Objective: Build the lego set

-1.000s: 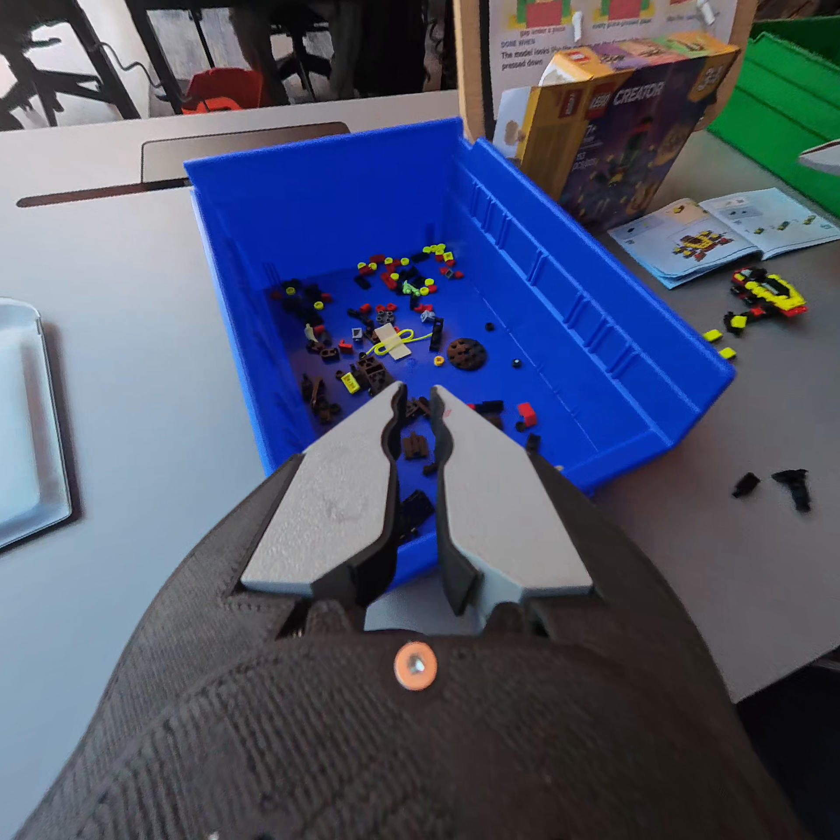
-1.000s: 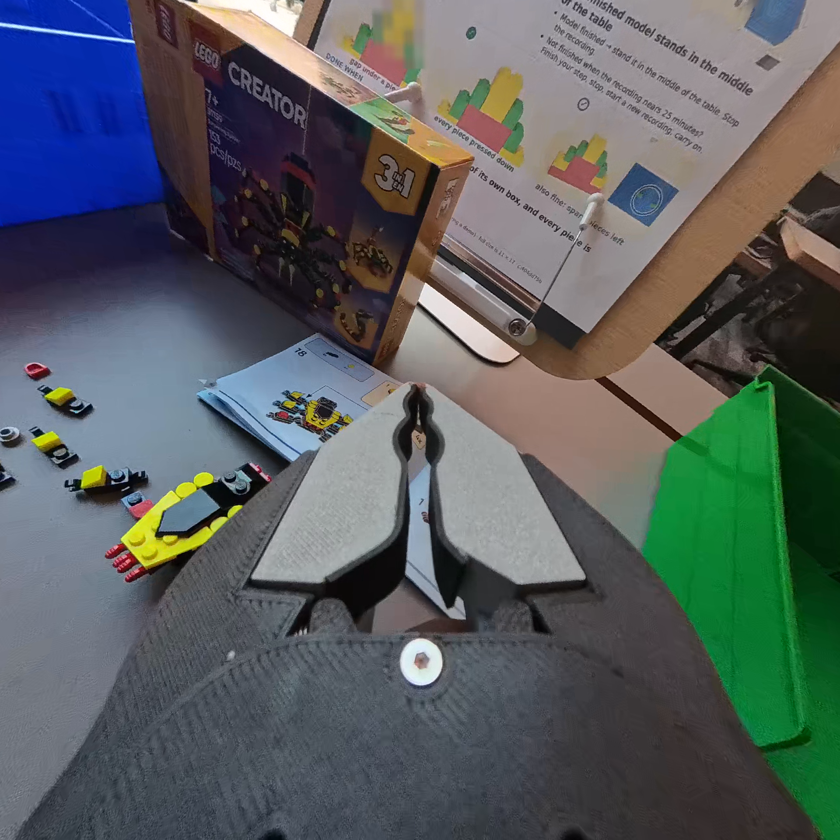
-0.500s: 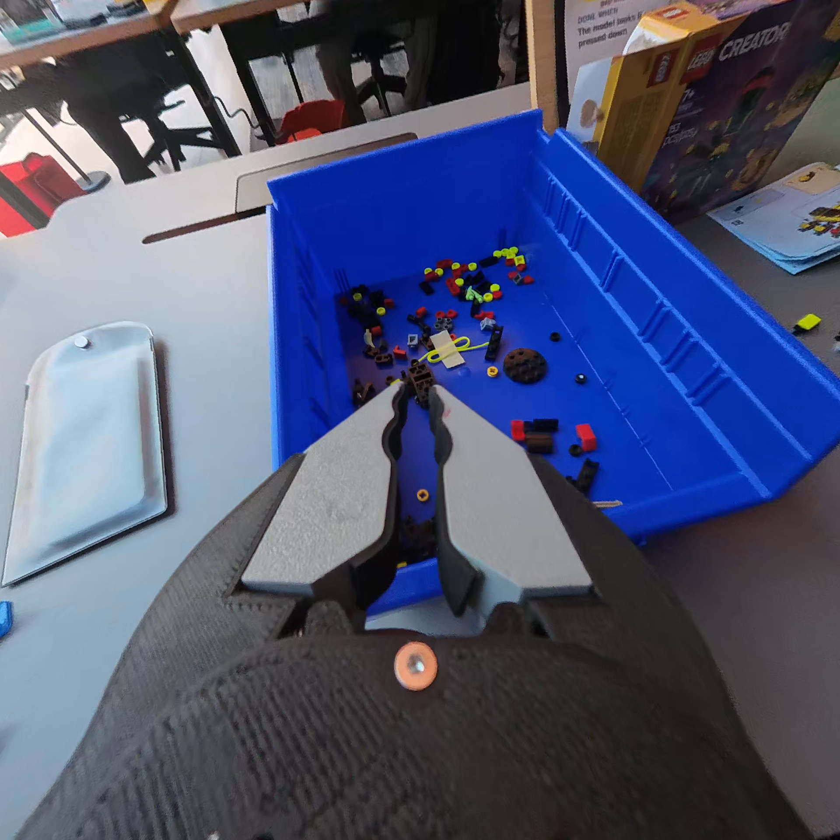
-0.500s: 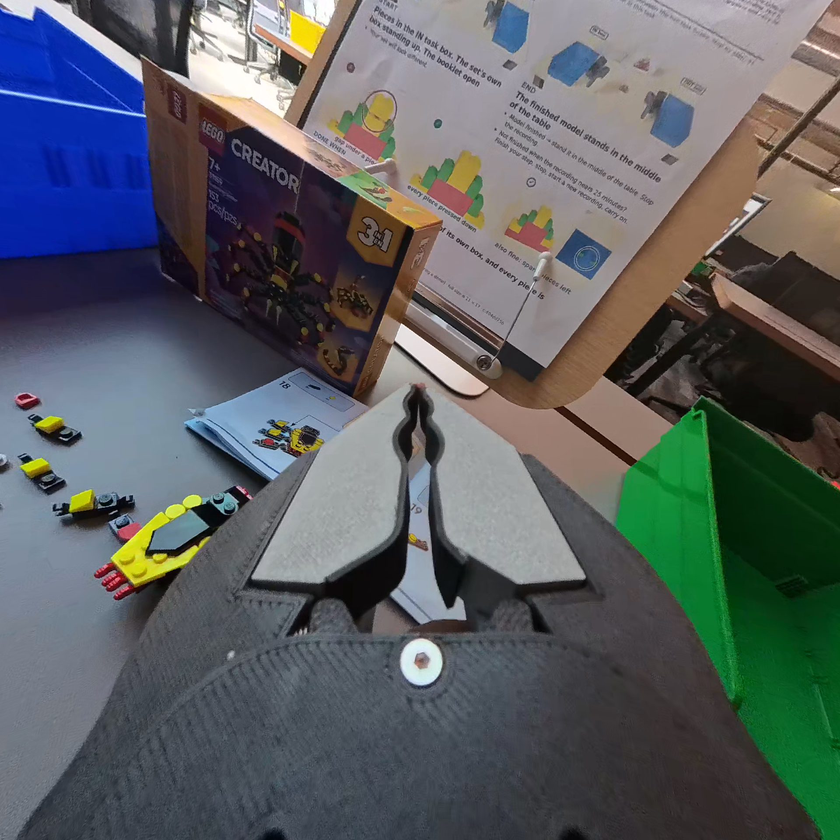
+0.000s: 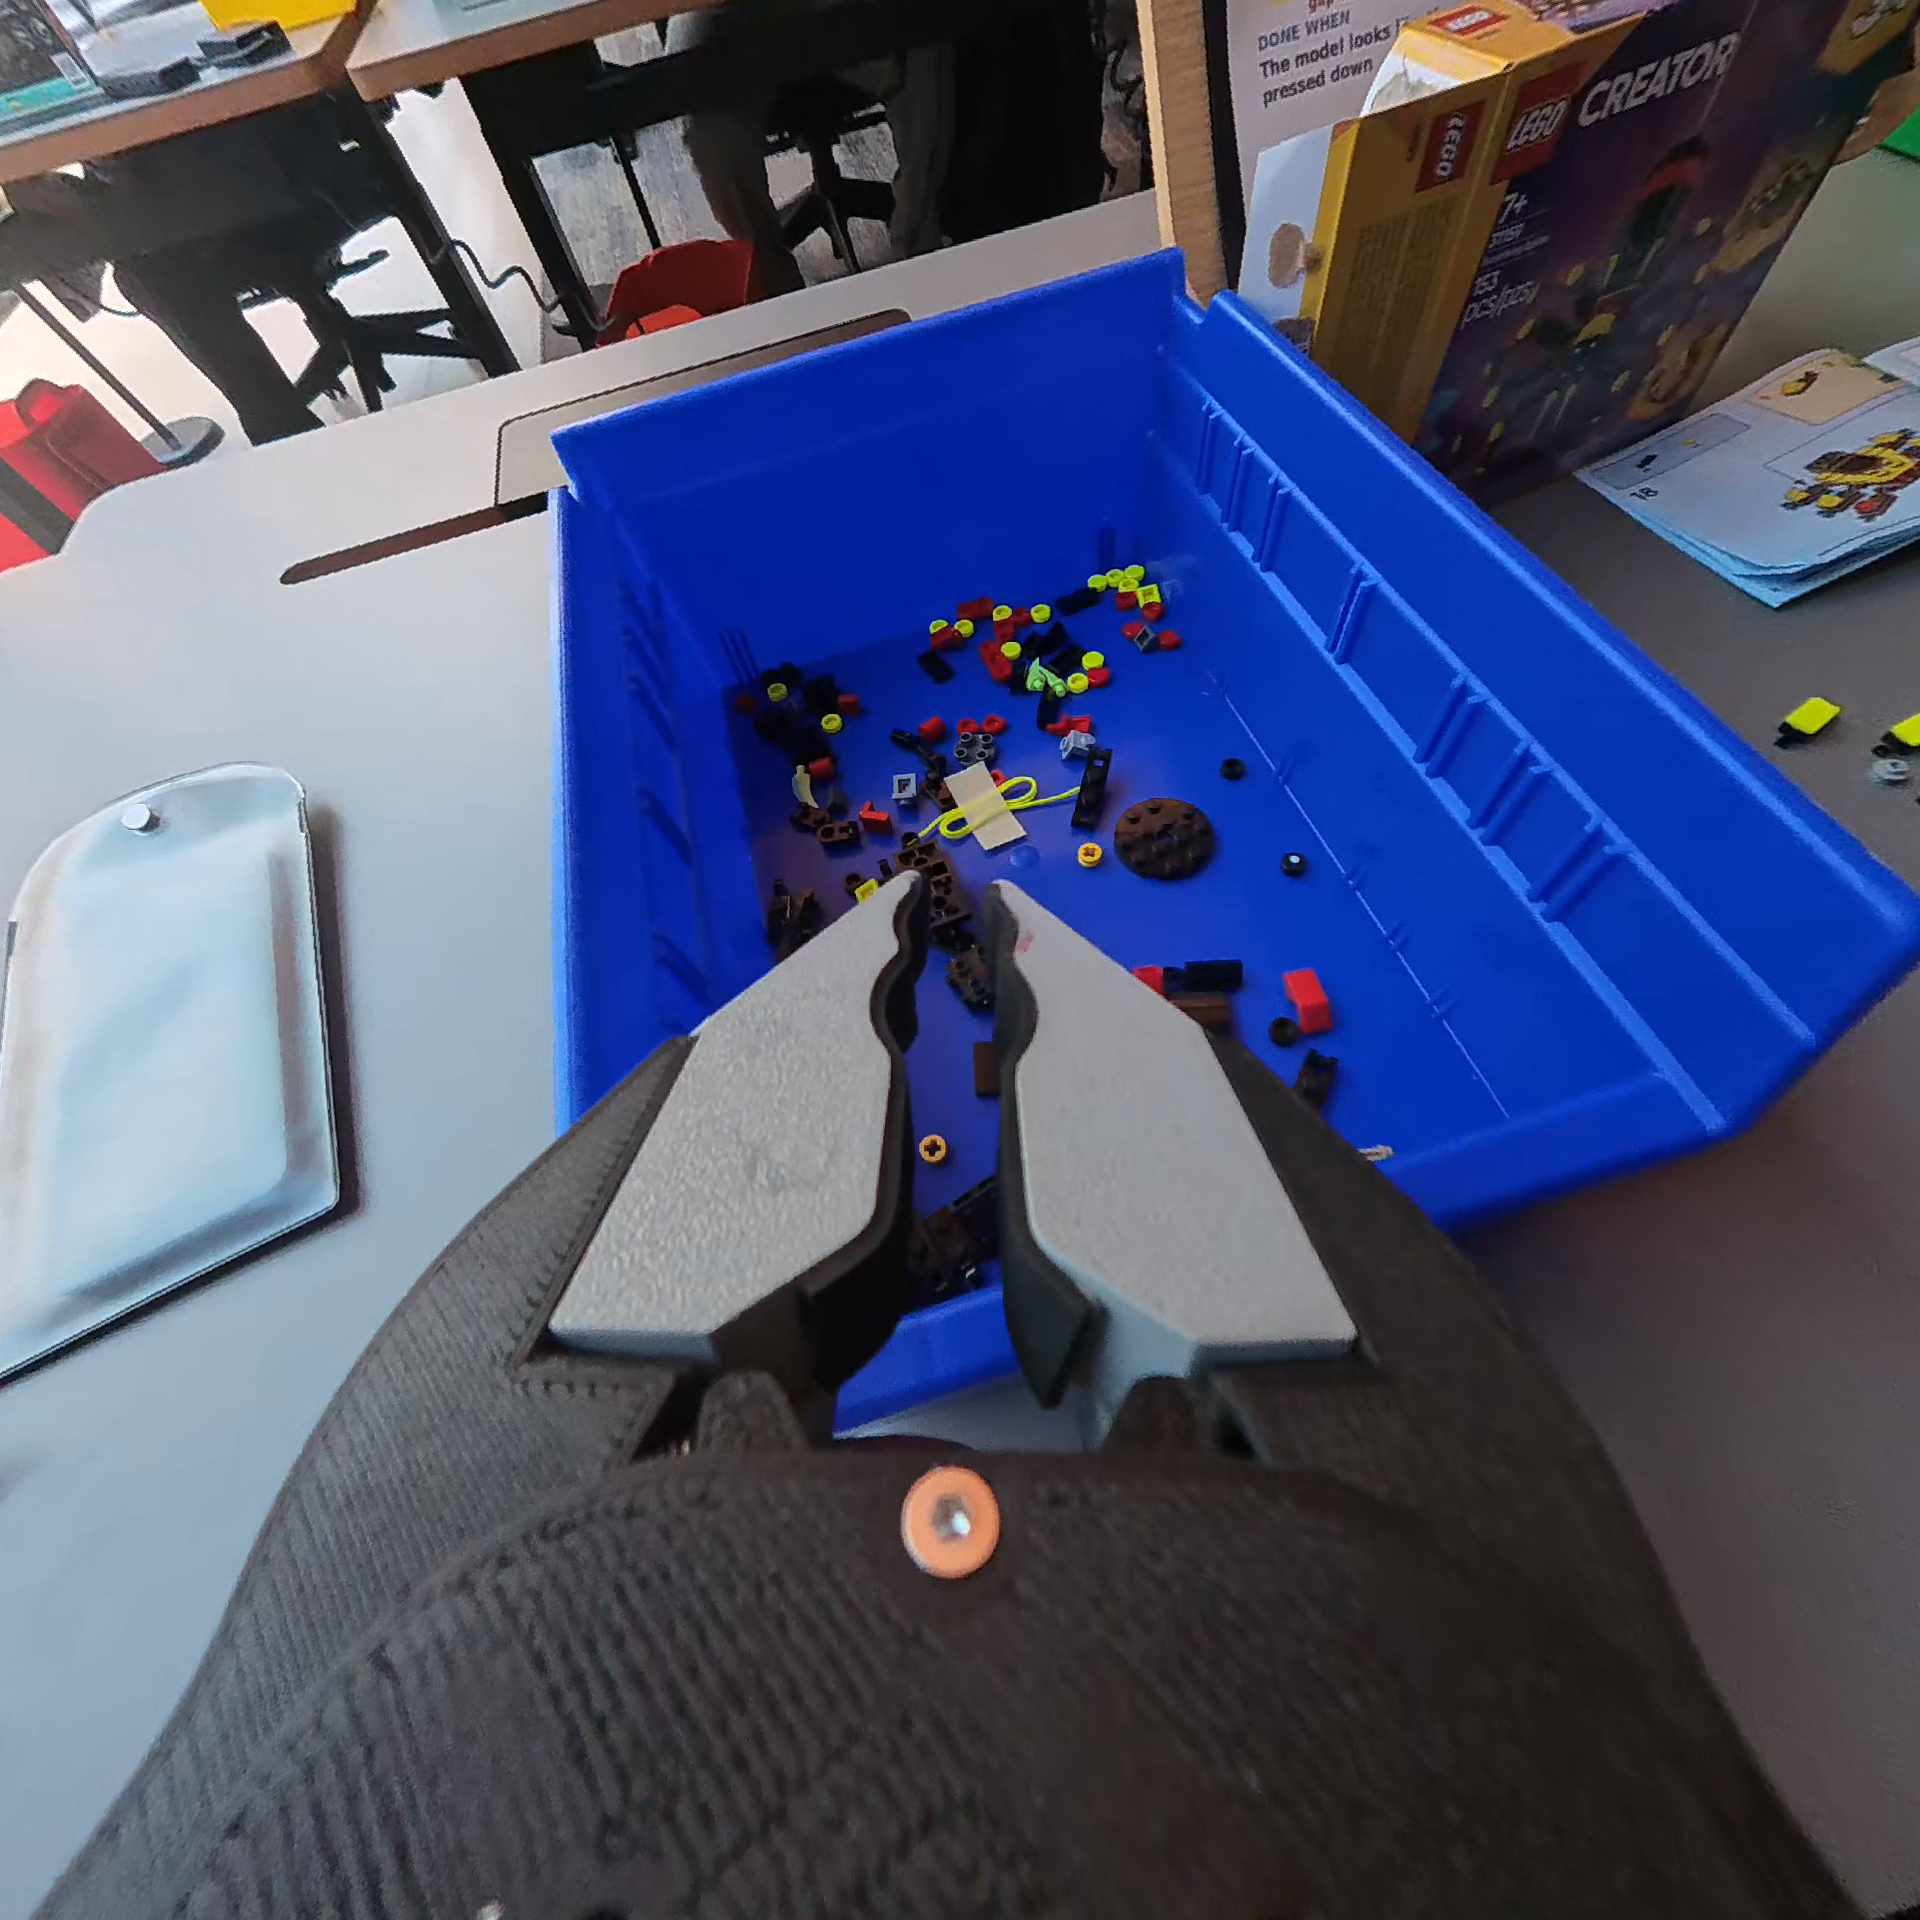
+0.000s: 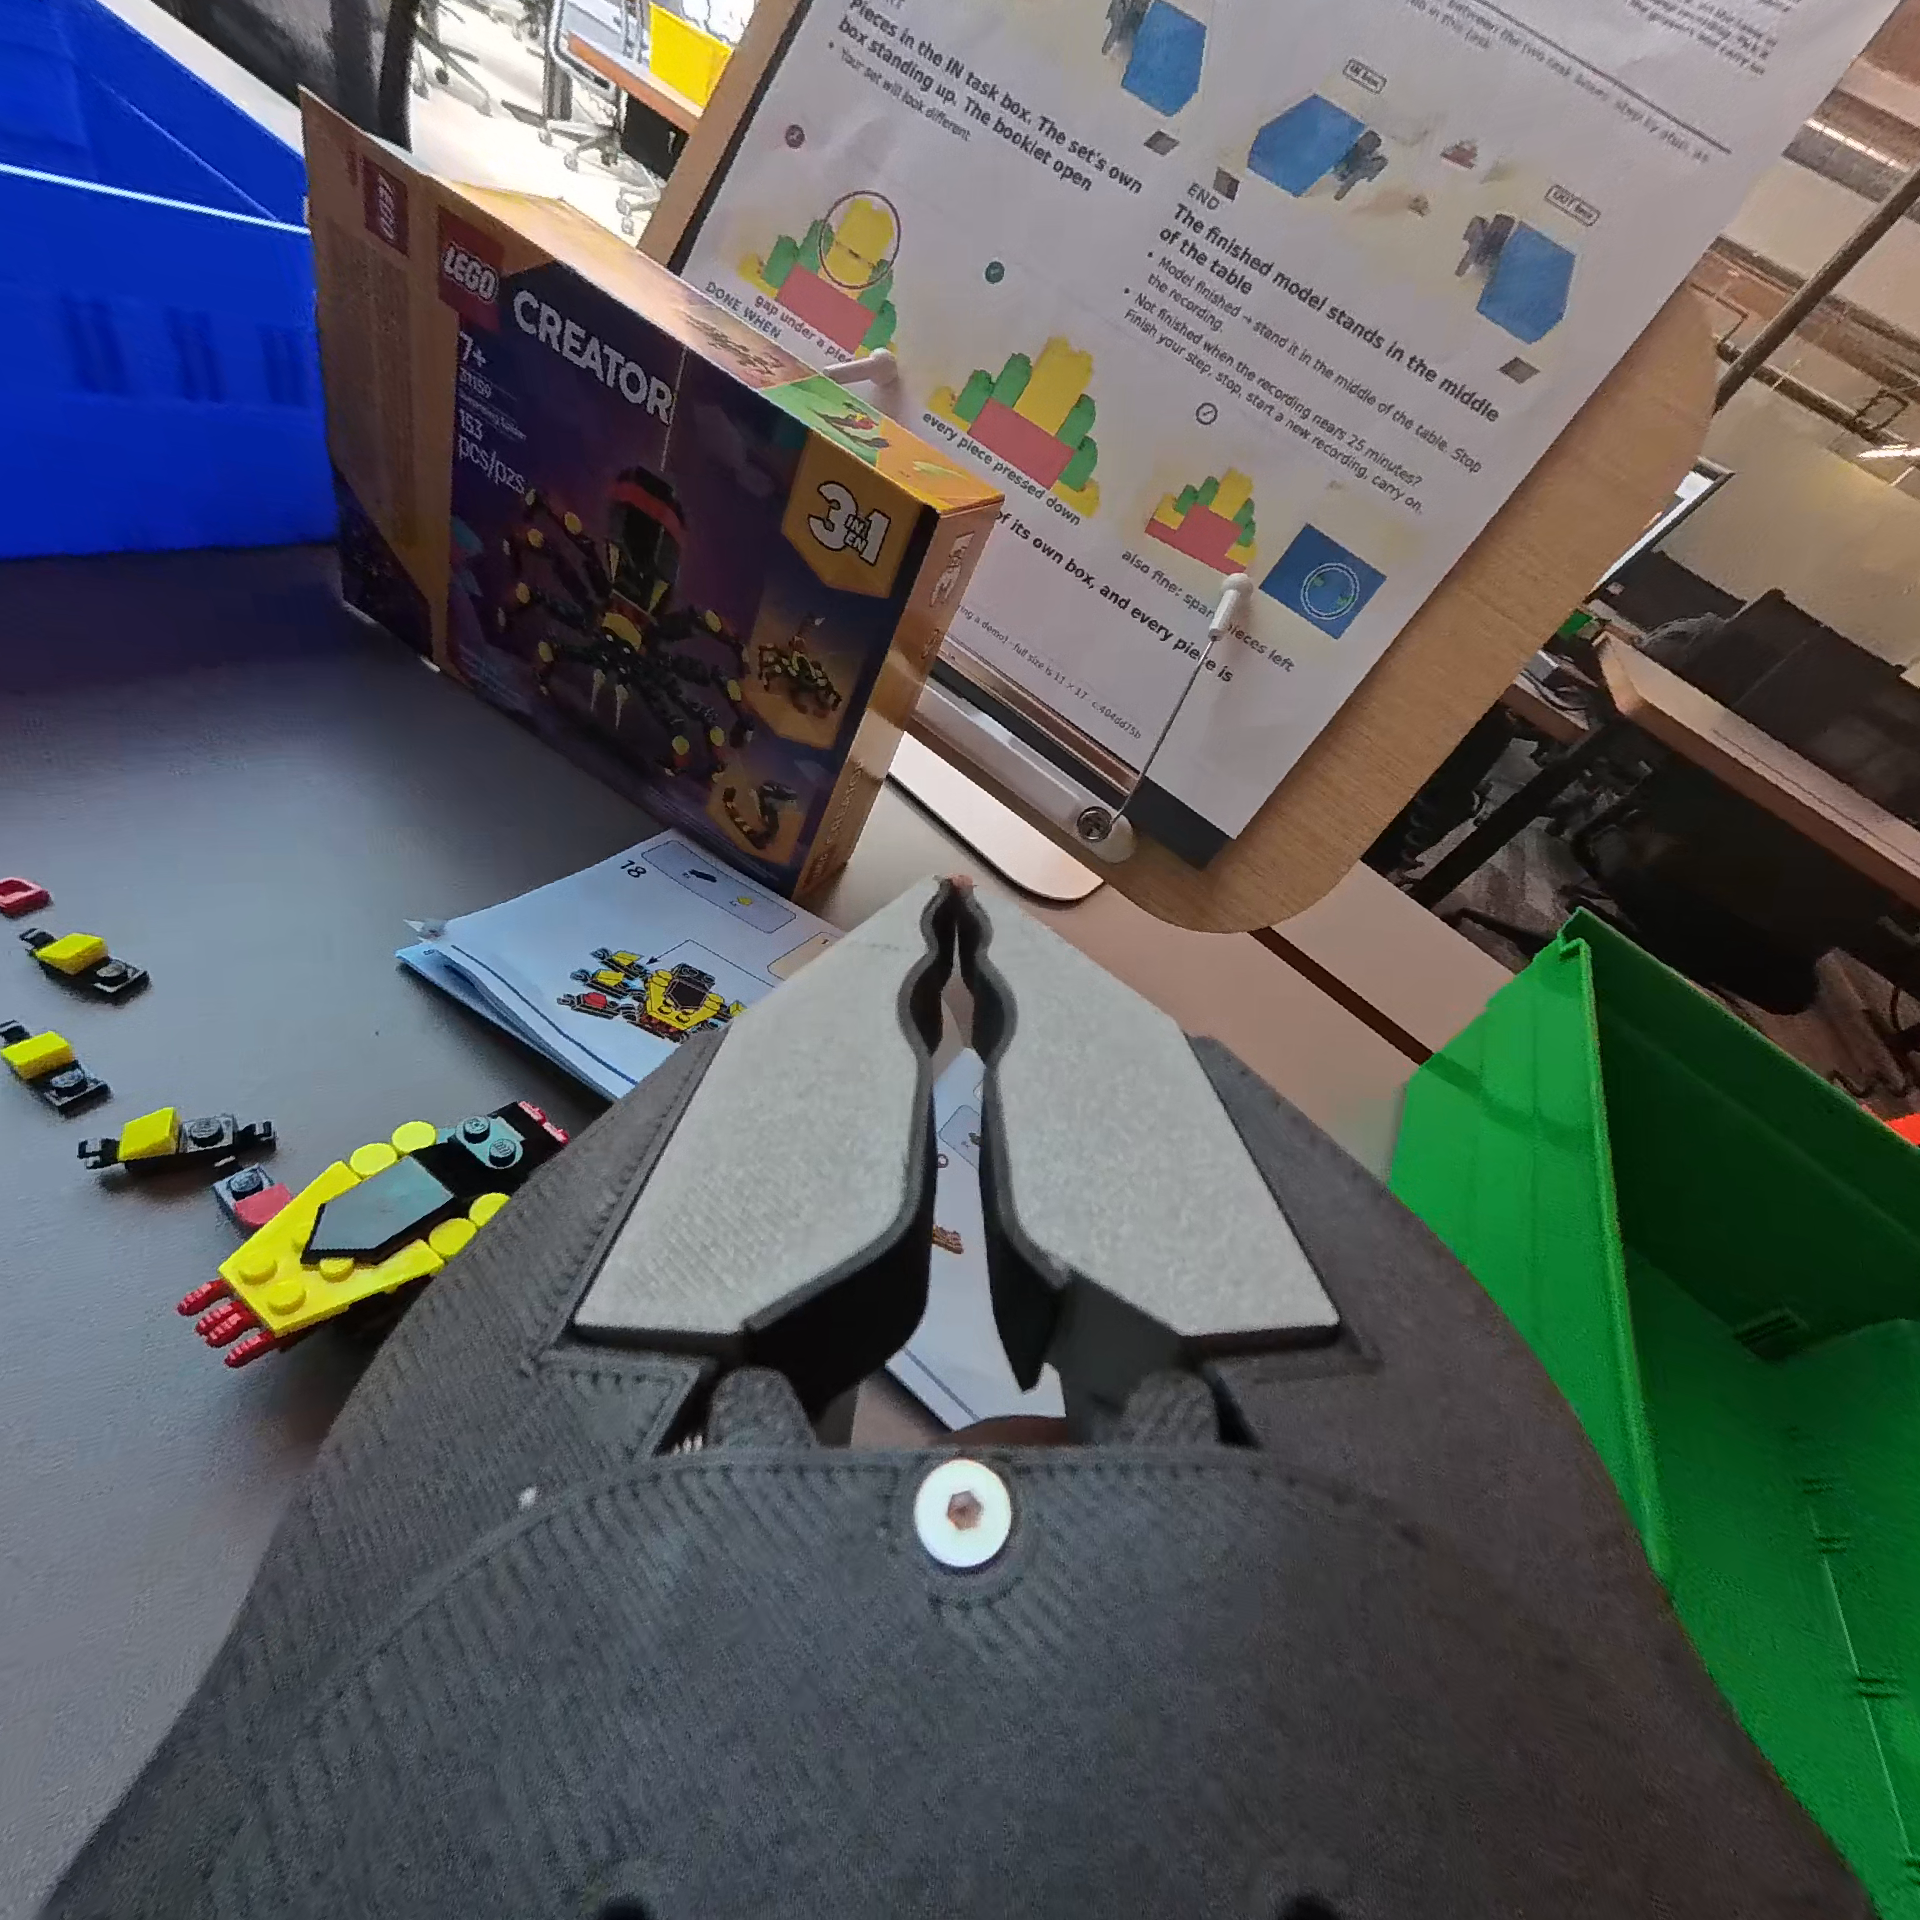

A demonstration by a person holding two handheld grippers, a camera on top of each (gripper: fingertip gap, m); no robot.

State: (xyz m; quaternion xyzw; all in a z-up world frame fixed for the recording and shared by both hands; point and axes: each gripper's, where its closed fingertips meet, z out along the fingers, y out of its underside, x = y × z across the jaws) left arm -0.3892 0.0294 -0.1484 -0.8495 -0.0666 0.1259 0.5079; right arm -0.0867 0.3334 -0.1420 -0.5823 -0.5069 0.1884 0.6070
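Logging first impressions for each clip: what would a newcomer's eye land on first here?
Probably the blue bin filling the left wrist view, small loose pieces scattered across its floor, with the left hand-held gripper slightly open above its near end. In the right wrist view, the yellow and black partial model lies on the dark table, near the open instruction booklet.

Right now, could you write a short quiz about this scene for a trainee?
1. True or false: the left hand-held gripper is shut on a brick.
2. Where do the loose pieces lie? A) blue bin B) green bin
3. Fill in: the open instruction booklet lies in front of the set's ____.

Key: 1 false, slightly open and empty. 2 A. 3 box.
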